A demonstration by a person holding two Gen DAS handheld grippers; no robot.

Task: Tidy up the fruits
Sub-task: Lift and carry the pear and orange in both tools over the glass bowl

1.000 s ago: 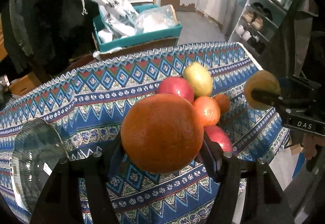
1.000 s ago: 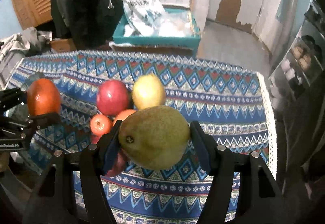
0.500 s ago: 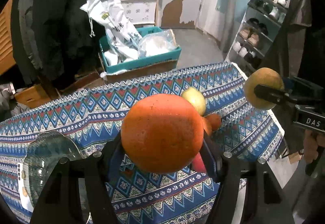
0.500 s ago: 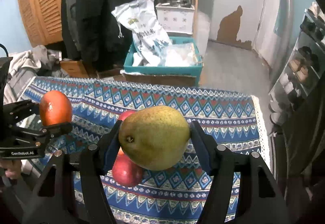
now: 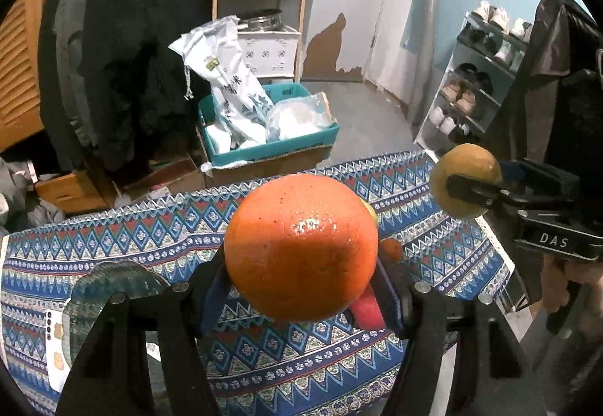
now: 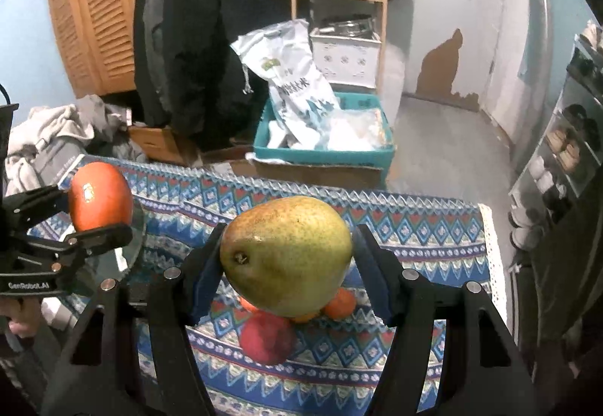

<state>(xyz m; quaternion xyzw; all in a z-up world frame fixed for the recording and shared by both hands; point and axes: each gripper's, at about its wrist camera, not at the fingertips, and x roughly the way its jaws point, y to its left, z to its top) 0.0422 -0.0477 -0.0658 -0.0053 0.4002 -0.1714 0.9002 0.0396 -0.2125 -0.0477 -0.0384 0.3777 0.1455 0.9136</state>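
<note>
Holding an orange (image 5: 300,246) pinched in the left claw (image 5: 301,287) and a pear (image 6: 286,255) in the right claw (image 6: 280,276), both clear above the counter (image 5: 150,238), presumably bound for the glass bowl (image 5: 113,287).

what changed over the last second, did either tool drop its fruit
No. Both tools rose off the table: the cloth and fruit pile sit lower and smaller in view. The left tool still clamps the orange, the right tool the pear.

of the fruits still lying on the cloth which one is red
The red apple, nearest the camera in the right wrist view, below the held pear. The small fruits behind it are orange.
</note>
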